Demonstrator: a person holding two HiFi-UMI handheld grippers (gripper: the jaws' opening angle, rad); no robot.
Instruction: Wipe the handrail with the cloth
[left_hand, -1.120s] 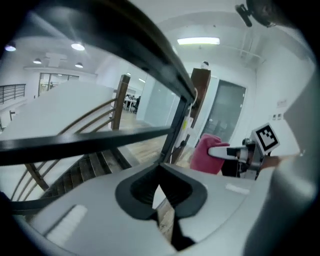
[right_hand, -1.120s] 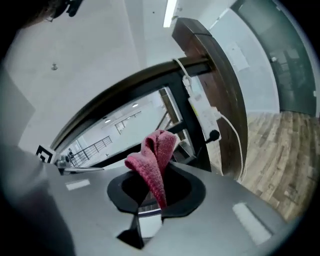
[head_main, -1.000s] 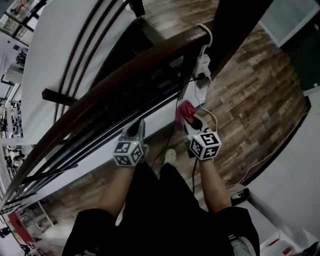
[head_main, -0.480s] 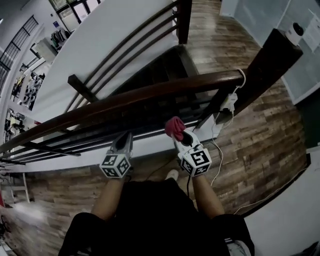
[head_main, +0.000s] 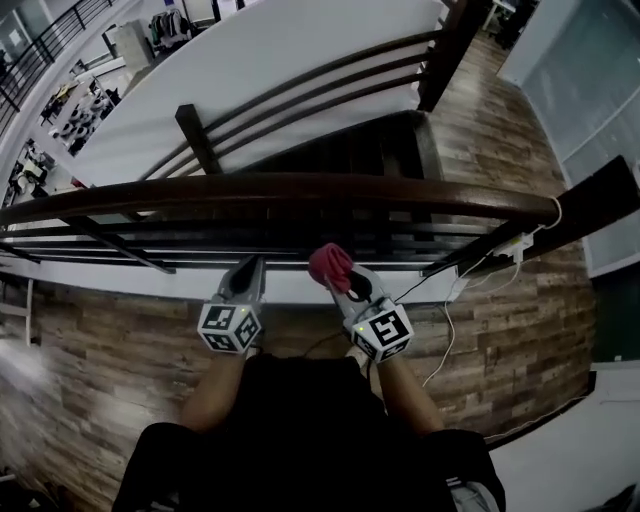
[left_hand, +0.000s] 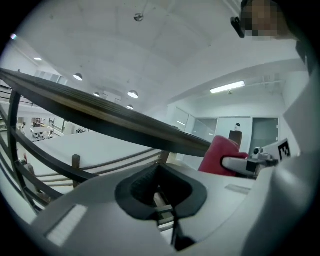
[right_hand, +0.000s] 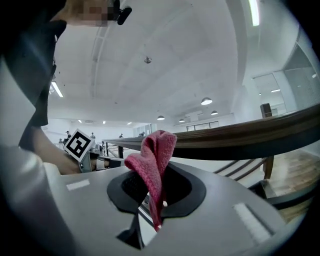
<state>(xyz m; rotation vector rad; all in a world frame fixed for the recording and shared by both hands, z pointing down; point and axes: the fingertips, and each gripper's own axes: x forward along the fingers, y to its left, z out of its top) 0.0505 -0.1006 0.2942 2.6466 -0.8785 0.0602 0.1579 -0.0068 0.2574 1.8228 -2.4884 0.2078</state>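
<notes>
The cloth (head_main: 331, 264) is red and bunched. The right hand-held gripper (head_main: 340, 283) has its jaws closed on it, so a fold stands up above the jaws and a thin tail hangs down between them. It is held near the dark wooden handrail (head_main: 300, 187), on the person's side and a little under the top edge of the handrail. In the right gripper view the top of the cloth overlaps the handrail, but I cannot tell if it really touches the wood.

The left hand-held gripper (head_main: 244, 278) is just beside the right one, also pointed toward the handrail. Its jaws are together and nothing is between them.

My judgement is that the wiping is at its beginning. The cloth is gripped and brought close, but no stroke along the handrail can be read from this moment, and the wood looks the same on its whole length. What remains is to press the cloth on the top of the handrail and to draw it along, to the left and to the right.

No container is visible here. Around are only the thin bars under the handrail, the stairwell behind them, the wooden floor (head_main: 90, 340), and a white cable (head_main: 452, 322) hanging by the dark post (head_main: 600, 205) at the right end.
</notes>
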